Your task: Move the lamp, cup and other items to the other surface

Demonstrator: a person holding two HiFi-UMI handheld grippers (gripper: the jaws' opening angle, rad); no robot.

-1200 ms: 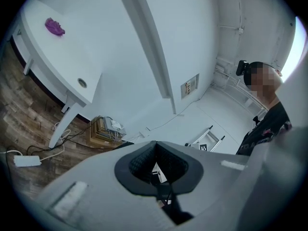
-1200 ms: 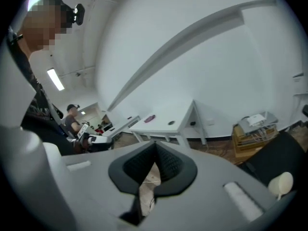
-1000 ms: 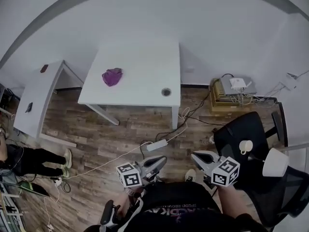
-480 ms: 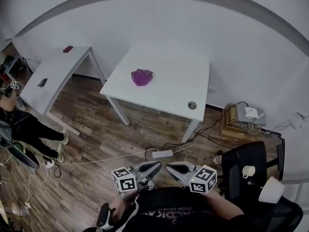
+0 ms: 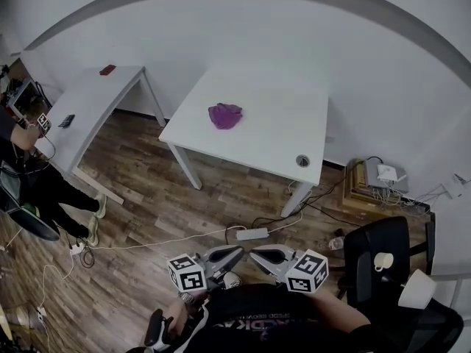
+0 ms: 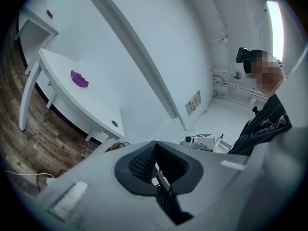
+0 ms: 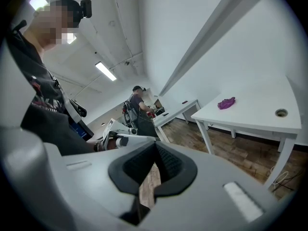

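A white cup (image 5: 380,261) and a white lamp (image 5: 416,288) sit on a black office chair (image 5: 383,245) at the lower right of the head view. A purple cloth (image 5: 225,115) lies on the white table (image 5: 272,134); it also shows in the left gripper view as the purple cloth (image 6: 79,78) and in the right gripper view as the purple cloth (image 7: 225,102). My left gripper (image 5: 234,251) and right gripper (image 5: 257,254) hang side by side over the wooden floor, far from the chair. Both are shut and hold nothing: left gripper (image 6: 155,148), right gripper (image 7: 155,150).
A power strip (image 5: 252,234) and loose cables lie on the floor in front of me. A stack of boxes with a router (image 5: 377,179) stands by the wall. A second white table (image 5: 92,101) and a seated person (image 5: 40,190) are at the left.
The head view has swung left, so the chair with cup and lamp sits nearer the right edge. My right gripper has come in close beside the left one. Both stayed shut.
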